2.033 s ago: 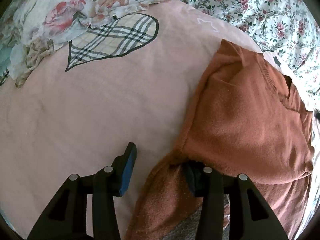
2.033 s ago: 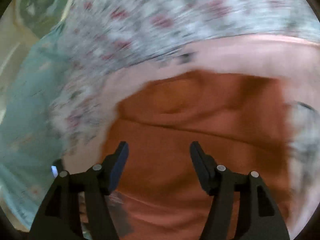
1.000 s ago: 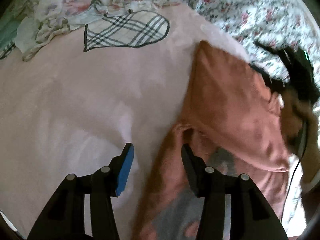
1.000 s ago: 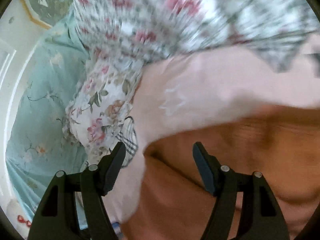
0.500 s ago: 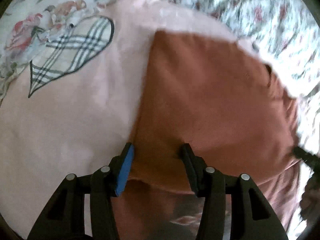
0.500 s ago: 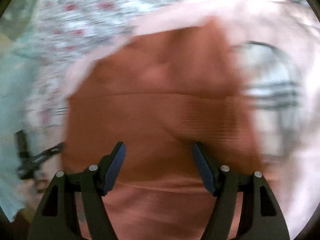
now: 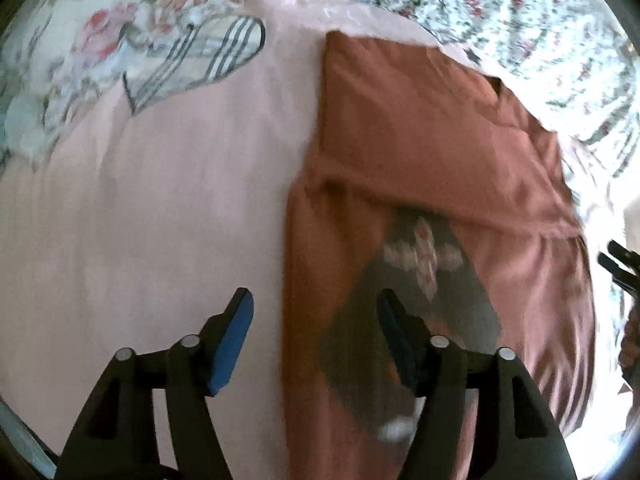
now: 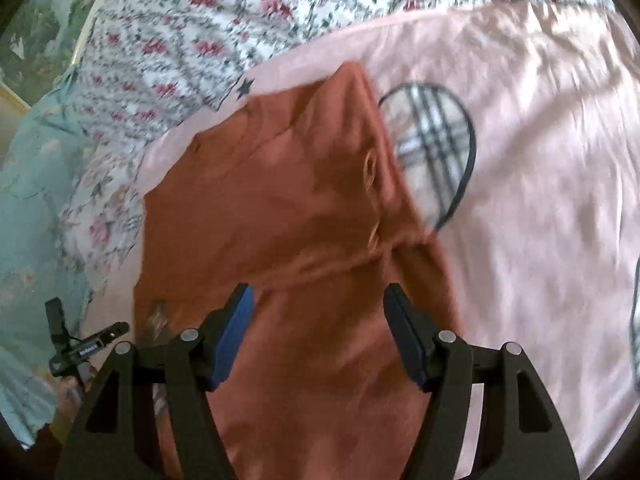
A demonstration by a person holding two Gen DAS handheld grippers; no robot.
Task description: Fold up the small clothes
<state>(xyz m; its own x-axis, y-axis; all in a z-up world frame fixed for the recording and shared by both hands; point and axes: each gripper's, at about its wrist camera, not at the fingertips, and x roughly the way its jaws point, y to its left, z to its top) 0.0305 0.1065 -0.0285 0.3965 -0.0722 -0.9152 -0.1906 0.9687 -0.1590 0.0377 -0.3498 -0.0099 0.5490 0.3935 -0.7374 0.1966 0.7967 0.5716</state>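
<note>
A rust-orange knit sweater (image 7: 420,128) lies on the pink blanket (image 7: 160,208), its top part folded down over the lower part. A grey diamond patch with a pale cross (image 7: 420,256) shows below the fold. My left gripper (image 7: 316,312) hovers over the sweater's left edge with its jaws opening. The cloth lies beneath the gap and the pads do not press on it. My right gripper (image 8: 318,308) hangs open above the same sweater (image 8: 280,200), just short of the fold's edge, holding nothing.
A plaid heart patch (image 7: 200,60) is sewn on the blanket left of the sweater, and shows as plaid heart patch (image 8: 436,144) in the right wrist view. Flowered bedding (image 7: 500,8) borders the far side. Pale teal cloth (image 8: 28,208) lies at the left, beside a black device (image 8: 80,344) in a hand.
My left gripper's jaws have spread and let go of the folded edge, which now lies farther ahead of them. The right gripper has swung across to sit over the sweater.
</note>
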